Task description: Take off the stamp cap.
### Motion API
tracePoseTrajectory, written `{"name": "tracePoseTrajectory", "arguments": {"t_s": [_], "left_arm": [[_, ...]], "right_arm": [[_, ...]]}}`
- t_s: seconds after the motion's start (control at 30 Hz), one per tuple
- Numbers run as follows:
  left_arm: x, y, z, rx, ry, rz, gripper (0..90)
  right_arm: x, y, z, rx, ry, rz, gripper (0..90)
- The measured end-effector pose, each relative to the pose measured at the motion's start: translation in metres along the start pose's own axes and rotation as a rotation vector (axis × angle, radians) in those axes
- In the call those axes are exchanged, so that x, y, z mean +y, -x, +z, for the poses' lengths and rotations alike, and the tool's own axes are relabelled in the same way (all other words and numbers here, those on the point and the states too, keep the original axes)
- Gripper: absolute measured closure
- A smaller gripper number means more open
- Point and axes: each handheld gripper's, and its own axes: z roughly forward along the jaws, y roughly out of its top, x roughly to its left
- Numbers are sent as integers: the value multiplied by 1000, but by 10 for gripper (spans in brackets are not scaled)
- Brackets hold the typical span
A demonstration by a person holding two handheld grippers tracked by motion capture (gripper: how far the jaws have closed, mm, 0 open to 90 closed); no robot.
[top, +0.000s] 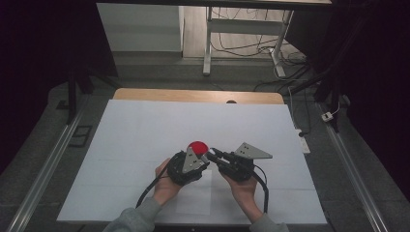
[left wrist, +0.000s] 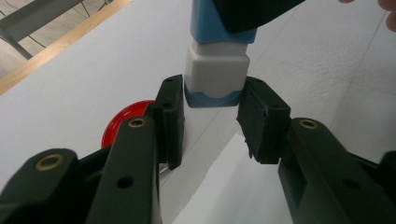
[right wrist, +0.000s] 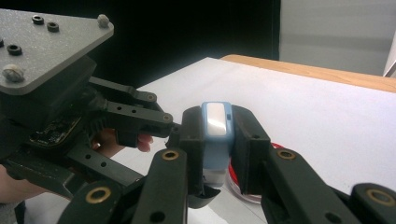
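White table cover [top: 145,130] under both hands; red dish [top: 197,146] just beyond the grippers; right gripper [right wrist: 217,135] clamped on blue body of a small blue-and-white capped stick [right wrist: 215,128], held above the table; left gripper [left wrist: 212,116] jaws narrowed around its white cap [left wrist: 215,70], pads at the cap's base, contact unclear; judged step: uncapping; next needs firm pinch, straight pull apart.

Overhead table [top: 145,125] view; two close tool views
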Motion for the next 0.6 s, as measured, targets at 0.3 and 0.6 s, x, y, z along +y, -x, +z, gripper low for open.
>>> {"name": "tracePoseTrajectory", "arguments": {"t_s": [0.3,0.6], "left_arm": [[-1,0,1,-1,-6,4,631],[-1,1,2,5,-16,17,644]], "right_arm": [[0,1,0,2,1,6,750],[-1,1,0,0,0,10,750]]}}
